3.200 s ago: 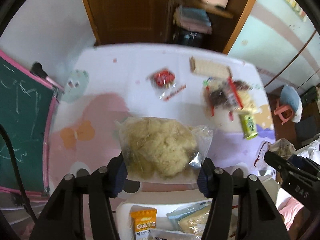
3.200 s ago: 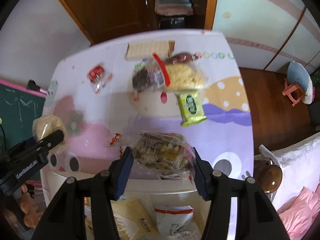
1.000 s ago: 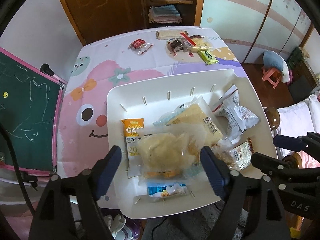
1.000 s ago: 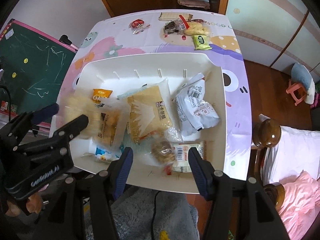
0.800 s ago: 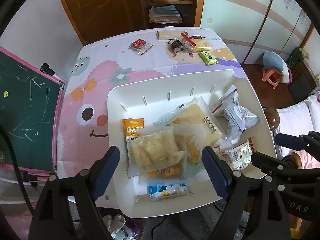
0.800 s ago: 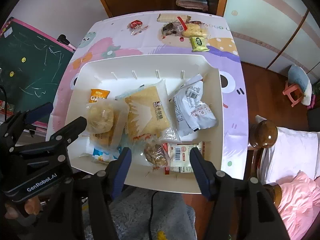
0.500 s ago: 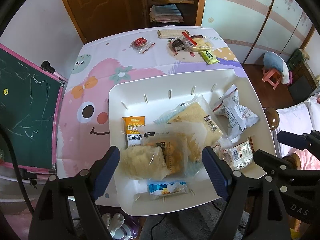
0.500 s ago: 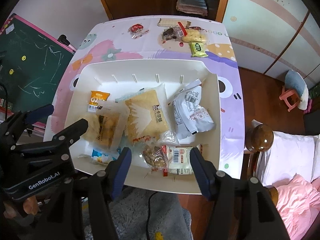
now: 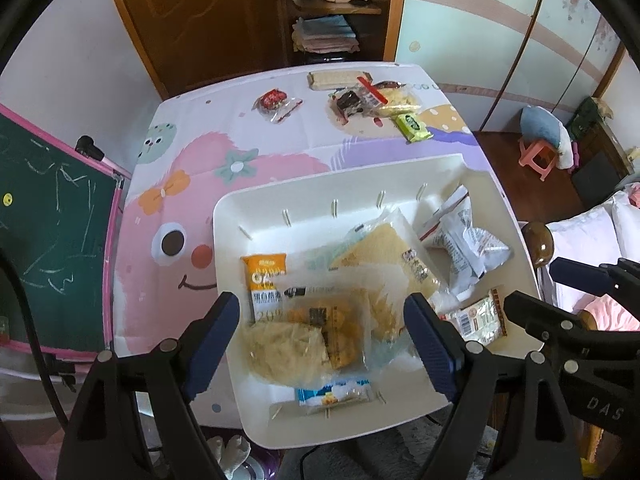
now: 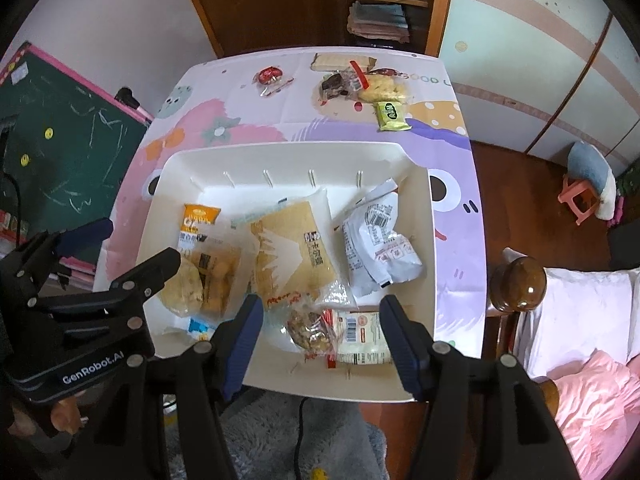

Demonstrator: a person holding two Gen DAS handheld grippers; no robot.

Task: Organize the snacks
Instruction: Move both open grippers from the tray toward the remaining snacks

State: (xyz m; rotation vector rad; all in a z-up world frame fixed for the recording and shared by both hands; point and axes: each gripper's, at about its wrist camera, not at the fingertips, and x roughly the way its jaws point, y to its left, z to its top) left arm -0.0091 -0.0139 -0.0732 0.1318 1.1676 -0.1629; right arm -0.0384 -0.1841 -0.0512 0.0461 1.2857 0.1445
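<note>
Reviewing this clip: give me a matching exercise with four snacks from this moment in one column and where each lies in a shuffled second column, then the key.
Things:
1. green packet
2. orange oat packet
3. grey-white bag
4. red-wrapped candy

Places:
A. in the white tray, at its left side
B. on the tablecloth, far end, left of the other loose snacks
C. in the white tray, at its right side
D. on the tablecloth, just beyond the tray's far right corner

Pairs: 1-D, 2-A, 3-C, 4-B

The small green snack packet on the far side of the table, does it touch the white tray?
Apart. In the right wrist view, the green packet lies beyond the white tray, with tablecloth between them.
</note>
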